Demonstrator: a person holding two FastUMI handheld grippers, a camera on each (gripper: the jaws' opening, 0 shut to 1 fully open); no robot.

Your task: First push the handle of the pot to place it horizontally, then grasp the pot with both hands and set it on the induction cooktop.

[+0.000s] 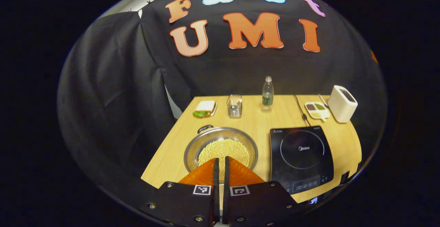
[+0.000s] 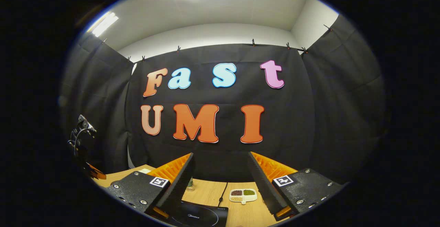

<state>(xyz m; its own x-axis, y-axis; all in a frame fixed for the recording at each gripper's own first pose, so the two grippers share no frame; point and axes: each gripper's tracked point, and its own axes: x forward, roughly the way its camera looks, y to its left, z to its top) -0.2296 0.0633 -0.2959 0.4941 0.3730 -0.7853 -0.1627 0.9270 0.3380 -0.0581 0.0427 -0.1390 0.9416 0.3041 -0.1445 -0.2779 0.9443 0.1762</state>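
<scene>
A steel pot (image 1: 220,144) full of pale beans sits on the wooden table (image 1: 251,120), left of the black induction cooktop (image 1: 300,154). One looped pot handle (image 1: 205,128) shows at the far-left rim. My left gripper (image 1: 221,160) hovers above the pot's near side, shut with nothing between its fingers, which hide the near rim. My right gripper (image 2: 220,158) is held high and open, aimed at the back wall, with a slice of the cooktop (image 2: 202,216) below it. The left gripper's body (image 2: 82,141) appears at the far left of the right gripper view.
Along the table's back stand a sandwich on a plate (image 1: 205,109), a small glass jar (image 1: 234,105), a plastic bottle (image 1: 267,93), a divided dish of grains (image 1: 317,110) and a white box-shaped appliance (image 1: 342,103). A black cord (image 1: 299,108) runs to the cooktop.
</scene>
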